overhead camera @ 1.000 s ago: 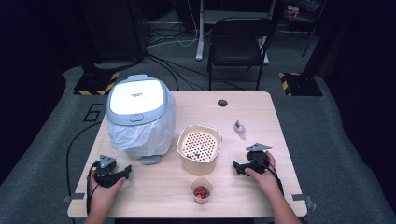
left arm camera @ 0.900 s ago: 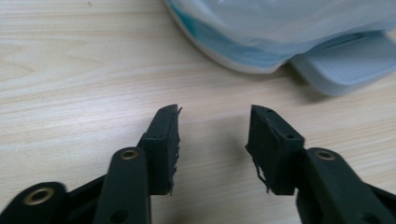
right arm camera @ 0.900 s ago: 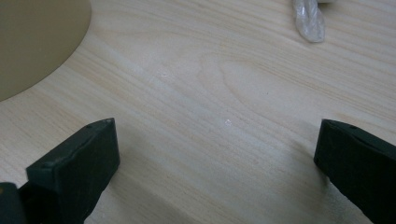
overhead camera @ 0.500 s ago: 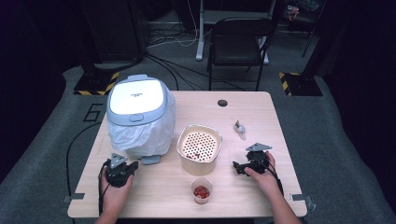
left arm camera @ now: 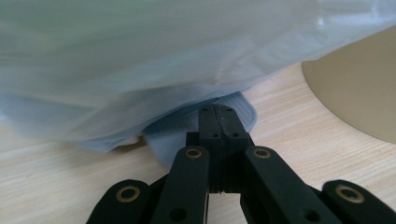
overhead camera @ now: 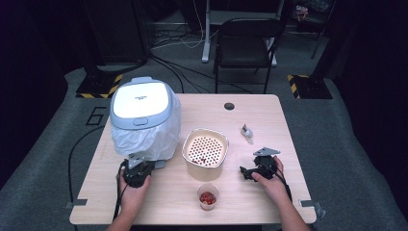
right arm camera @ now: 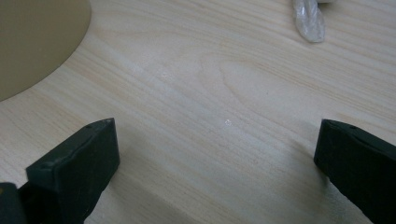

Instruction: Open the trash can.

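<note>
Being pinched shut-jawed in the left claw (left arm camera: 217, 114) is the plastic bag (left arm camera: 154, 74) hem, seemingly for lifting it off the cooker (overhead camera: 140, 103), while the right claw (overhead camera: 246, 172) is being rested wide open on the bench (overhead camera: 250, 202).

Basket (overhead camera: 205, 153) between cooker (overhead camera: 143, 118) and wrapper (overhead camera: 247, 133)

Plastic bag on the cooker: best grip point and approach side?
Take the plastic bag at its loose bottom hem, from the person's side, low along the table. The film hangs slack there and folds flat; higher up it lies against the cooker. The left gripper, jaws shut, sits at that hem.
</note>
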Tool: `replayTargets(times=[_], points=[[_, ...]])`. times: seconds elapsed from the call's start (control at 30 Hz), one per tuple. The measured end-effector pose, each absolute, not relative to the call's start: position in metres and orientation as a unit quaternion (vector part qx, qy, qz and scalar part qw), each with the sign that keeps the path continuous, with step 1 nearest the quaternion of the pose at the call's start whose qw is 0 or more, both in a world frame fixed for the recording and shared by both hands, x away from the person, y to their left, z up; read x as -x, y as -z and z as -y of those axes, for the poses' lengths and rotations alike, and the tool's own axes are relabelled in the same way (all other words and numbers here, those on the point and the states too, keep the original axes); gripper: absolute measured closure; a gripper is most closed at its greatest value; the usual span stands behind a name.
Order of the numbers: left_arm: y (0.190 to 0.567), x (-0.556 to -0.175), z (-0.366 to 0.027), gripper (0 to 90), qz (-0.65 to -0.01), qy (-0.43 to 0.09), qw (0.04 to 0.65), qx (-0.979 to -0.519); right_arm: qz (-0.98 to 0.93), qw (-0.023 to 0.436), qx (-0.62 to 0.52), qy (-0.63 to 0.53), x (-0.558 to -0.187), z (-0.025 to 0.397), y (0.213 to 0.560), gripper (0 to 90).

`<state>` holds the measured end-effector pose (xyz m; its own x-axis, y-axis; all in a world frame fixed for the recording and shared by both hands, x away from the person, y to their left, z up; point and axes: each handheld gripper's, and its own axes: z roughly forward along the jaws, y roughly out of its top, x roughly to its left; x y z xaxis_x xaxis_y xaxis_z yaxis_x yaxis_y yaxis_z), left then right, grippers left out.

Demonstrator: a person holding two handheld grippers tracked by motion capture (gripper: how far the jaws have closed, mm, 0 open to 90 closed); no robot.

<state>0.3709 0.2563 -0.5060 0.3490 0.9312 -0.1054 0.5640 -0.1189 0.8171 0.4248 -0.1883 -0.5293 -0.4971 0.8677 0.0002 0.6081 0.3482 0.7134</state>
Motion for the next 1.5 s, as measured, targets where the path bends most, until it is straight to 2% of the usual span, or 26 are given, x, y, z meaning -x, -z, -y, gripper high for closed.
replayTargets(times=[0.47,0.57,0.73,1.23,1.43,1.5], points=[[0.518,-0.371,-0.256,90.0,-0.49,-0.266,0.4,-0.727,-0.798,0.194,-0.462,-0.334,-0.425,0.188,0.529,0.0],[0.524,-0.37,-0.248,90.0,-0.513,-0.257,0.42,-0.703,-0.798,0.194,-0.463,-0.334,-0.425,0.188,0.529,0.0],[0.528,-0.371,-0.246,90.0,-0.522,-0.254,0.404,-0.707,-0.797,0.194,-0.463,-0.335,-0.424,0.188,0.529,0.0],[0.528,-0.373,-0.247,90.0,-0.543,-0.244,0.414,-0.689,-0.795,0.193,-0.468,-0.334,-0.424,0.187,0.529,0.0],[0.528,-0.372,-0.246,90.0,-0.536,-0.25,0.407,-0.696,-0.797,0.191,-0.463,-0.336,-0.425,0.188,0.529,0.1],[0.528,-0.372,-0.245,90.0,-0.535,-0.255,0.405,-0.697,-0.797,0.19,-0.468,-0.332,-0.425,0.188,0.527,7.1]])
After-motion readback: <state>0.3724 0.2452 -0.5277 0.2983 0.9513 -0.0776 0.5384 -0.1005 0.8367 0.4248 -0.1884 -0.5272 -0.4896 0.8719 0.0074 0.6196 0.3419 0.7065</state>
